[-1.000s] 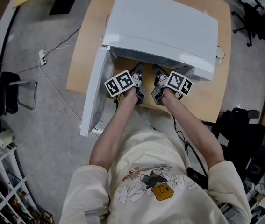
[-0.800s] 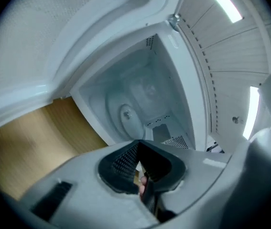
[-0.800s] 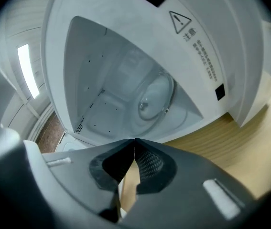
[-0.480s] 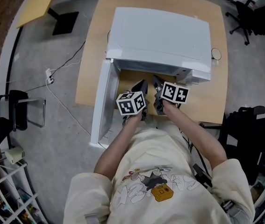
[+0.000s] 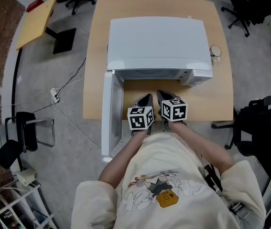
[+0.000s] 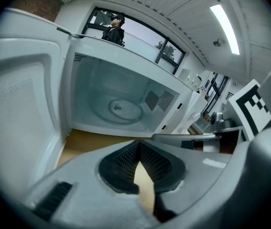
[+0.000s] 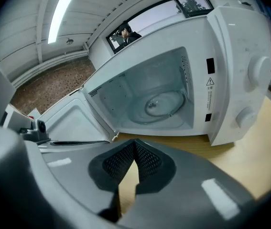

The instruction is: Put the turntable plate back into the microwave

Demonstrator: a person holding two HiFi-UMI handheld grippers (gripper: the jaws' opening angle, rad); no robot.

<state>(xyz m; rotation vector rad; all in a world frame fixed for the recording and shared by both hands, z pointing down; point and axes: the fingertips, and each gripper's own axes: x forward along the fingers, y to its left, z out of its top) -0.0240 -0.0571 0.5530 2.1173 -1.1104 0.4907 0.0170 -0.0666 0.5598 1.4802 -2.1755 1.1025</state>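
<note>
Fingers (image 6: 122, 164) of left gripper (image 6: 138, 149) pressed together, nothing clamped; same noted for right gripper (image 7: 134, 149). Both held over near edge of table (image 5: 207, 104), microwave (image 5: 157, 42) at 12 o'clock. Plate (image 7: 165, 103) seen lying flat on cavity floor, centred, touched by neither gripper. Placement judged done. Door (image 5: 107, 113) stands open at 9 o'clock of cavity; shutting possibly remaining, though not named in task.

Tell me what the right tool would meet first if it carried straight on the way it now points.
Probably the wooden table just in front of the open microwave: the shut right tool points forward and downward at that strip. Depth is unclear; it might reach the microwave's front edge instead.
</note>
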